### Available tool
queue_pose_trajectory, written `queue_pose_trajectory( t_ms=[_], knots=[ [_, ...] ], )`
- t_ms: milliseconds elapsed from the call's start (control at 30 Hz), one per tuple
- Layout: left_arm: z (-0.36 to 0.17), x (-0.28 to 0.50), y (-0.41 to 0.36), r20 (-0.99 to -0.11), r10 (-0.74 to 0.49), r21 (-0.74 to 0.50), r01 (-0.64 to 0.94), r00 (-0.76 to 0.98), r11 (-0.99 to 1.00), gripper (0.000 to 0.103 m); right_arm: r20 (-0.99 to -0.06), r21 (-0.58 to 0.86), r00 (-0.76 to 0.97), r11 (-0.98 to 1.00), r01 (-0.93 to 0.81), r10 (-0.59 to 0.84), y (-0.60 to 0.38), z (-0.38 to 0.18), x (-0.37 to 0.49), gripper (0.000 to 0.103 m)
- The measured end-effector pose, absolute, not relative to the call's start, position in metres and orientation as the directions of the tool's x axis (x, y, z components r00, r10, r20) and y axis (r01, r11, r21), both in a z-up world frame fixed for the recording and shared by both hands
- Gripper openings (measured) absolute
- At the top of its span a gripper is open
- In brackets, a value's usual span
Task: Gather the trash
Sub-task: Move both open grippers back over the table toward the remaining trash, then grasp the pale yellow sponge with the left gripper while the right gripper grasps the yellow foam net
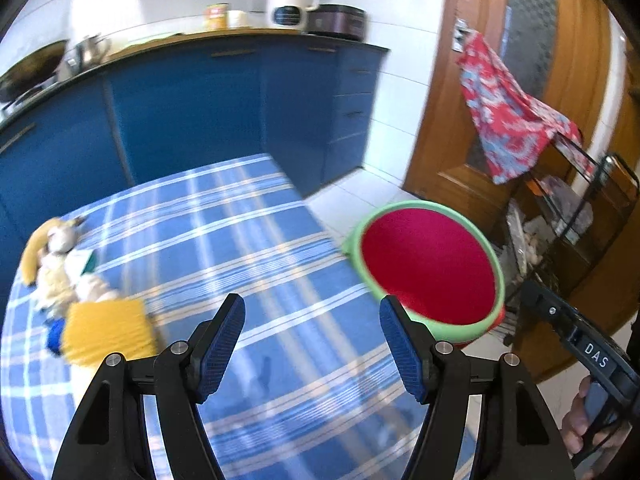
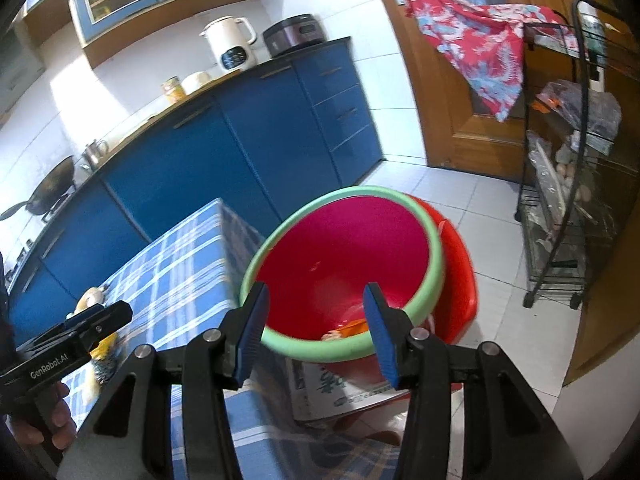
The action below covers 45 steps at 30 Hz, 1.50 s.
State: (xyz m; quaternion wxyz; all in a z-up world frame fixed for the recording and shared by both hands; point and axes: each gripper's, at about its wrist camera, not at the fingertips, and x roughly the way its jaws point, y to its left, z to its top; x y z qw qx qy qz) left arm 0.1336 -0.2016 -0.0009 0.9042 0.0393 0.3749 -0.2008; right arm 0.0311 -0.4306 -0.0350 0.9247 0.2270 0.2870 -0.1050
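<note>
On the left of the blue plaid tablecloth (image 1: 248, 240) lies a blurred heap of trash: a banana peel (image 1: 34, 248), crumpled tissue (image 1: 60, 276) and a yellow ridged piece (image 1: 106, 330). My left gripper (image 1: 312, 302) hangs open above the cloth, to the right of the heap, with nothing between its blue pads. A red bin with a green rim (image 2: 360, 191) stands off the table's right edge. My right gripper (image 2: 316, 288) is open and empty over the bin's near rim. An orange scrap (image 2: 352, 325) lies at the bottom of the bin.
Blue cabinets (image 1: 192, 112) under a counter with a white kettle (image 1: 290, 0) run behind the table. A wooden door (image 2: 460, 100) with a red patterned cloth (image 2: 480, 44) and a black wire rack (image 2: 568, 200) stand on the right. A printed box (image 2: 340, 388) sits under the bin.
</note>
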Motion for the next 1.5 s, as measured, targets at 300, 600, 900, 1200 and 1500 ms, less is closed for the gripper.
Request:
queue_pose_trajectory(
  t_ms=[300, 600, 900, 1200, 1500],
  knots=[
    [-0.004, 0.130, -0.133, -0.715, -0.224, -0.090, 0.230, 0.662, 0.969, 0.071, -0.579, 0.357, 0.815, 0.900, 0.251, 0.002, -0.390, -0.031, 0.036, 0.056],
    [-0.014, 0.123, -0.073, -0.724, -0.106, -0.080, 0.070, 0.682, 0.994, 0.071, -0.590, 0.351, 0.806, 0.915, 0.197, 0.053, -0.359, -0.033, 0.041, 0.056],
    [-0.041, 0.129, -0.032, -0.759, -0.023, -0.084, -0.063, 0.651, 0.994, 0.071, -0.617, 0.348, 0.782, 0.922, 0.171, 0.088, -0.343, -0.044, 0.049, 0.057],
    [-0.071, 0.154, -0.018, -0.800, -0.026, -0.110, -0.105, 0.599, 0.988, 0.071, -0.641, 0.339, 0.761, 0.927, 0.161, 0.102, -0.334, -0.053, 0.058, 0.057],
    [-0.088, 0.167, -0.019, -0.812, -0.015, -0.099, -0.111, 0.583, 0.989, 0.078, -0.657, 0.336, 0.746, 0.928, 0.160, 0.109, -0.333, -0.061, 0.065, 0.057]
  ],
)
